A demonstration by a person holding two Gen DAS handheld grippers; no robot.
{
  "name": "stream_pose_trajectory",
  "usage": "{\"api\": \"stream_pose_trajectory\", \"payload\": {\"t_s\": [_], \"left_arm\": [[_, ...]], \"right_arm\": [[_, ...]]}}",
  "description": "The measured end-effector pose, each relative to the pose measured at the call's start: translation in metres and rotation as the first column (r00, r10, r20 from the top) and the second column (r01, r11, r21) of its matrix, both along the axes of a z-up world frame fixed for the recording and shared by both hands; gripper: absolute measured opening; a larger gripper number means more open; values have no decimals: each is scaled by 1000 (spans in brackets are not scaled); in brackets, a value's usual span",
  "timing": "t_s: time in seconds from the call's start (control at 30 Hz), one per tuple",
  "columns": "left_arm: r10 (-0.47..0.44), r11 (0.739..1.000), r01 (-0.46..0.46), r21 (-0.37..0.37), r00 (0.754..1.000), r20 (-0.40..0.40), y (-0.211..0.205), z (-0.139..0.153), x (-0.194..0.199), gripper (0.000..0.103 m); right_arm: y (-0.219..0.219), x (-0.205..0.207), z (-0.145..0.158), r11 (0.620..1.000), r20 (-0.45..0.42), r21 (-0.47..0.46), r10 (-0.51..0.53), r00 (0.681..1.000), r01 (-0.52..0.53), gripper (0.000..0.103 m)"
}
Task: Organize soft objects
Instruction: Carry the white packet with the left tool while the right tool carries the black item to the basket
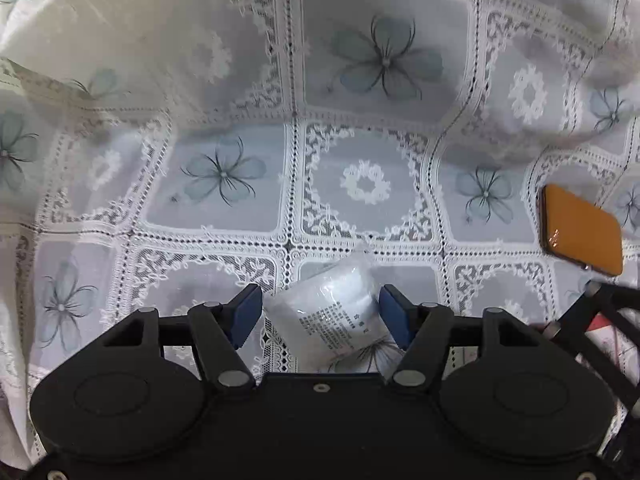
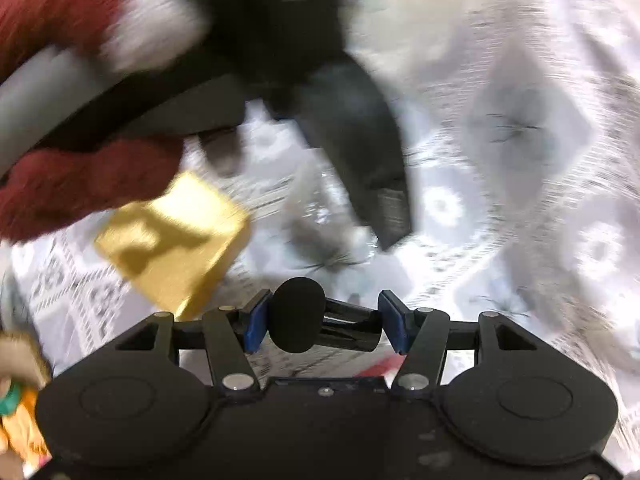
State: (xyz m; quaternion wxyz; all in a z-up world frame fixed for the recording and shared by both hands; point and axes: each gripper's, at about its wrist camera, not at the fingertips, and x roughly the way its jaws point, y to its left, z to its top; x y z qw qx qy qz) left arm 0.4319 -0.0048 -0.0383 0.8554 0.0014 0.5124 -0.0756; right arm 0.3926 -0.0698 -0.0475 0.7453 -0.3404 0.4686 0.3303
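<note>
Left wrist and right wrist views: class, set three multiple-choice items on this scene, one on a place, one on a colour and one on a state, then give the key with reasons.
1. In the left wrist view, where is the orange case?
A. on the tablecloth, right of the left gripper
B. between the jaws
C. at far left
2. The pads are:
A. red
B. blue
C. green
3. The right gripper is:
A. open, empty
B. shut on a spoon
C. shut on a black cylinder
Key: 1 A, it lies on the lace near the right edge; 2 B, both show blue; 3 C, both pads press its ends.
</note>
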Motion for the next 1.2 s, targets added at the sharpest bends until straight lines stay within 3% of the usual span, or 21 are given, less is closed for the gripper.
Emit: {"api": "stream_pose_trajectory", "payload": {"t_s": [0.2, 0.47, 0.67, 0.9, 1.03, 1.2], "left_arm": [[5, 1000, -5, 5, 999, 54, -4, 24, -23, 59], [-24, 1000, 25, -13, 998, 51, -18, 36, -54, 59], [-56, 998, 56, 13, 998, 6, -31, 28, -66, 59], [-59, 997, 62, 54, 996, -62, -42, 5, -54, 59], [-42, 994, 50, 101, 996, -80, -46, -5, -42, 59], [-24, 993, 36, 110, 994, -110, -48, -17, -27, 59]], "right_arm": [[-32, 2, 31, 980, 111, 111, -179, 978, 166, 57], [-77, -32, 55, 914, 188, 204, -388, 902, 350, 57], [-97, -66, 60, 873, 111, 231, -461, 880, 428, 57], [-114, -109, 24, 806, -55, 189, -562, 825, 561, 57], [-114, -123, 1, 787, -41, 165, -597, 801, 594, 58], [-118, -121, -17, 723, -59, 196, -666, 744, 663, 58]]}}
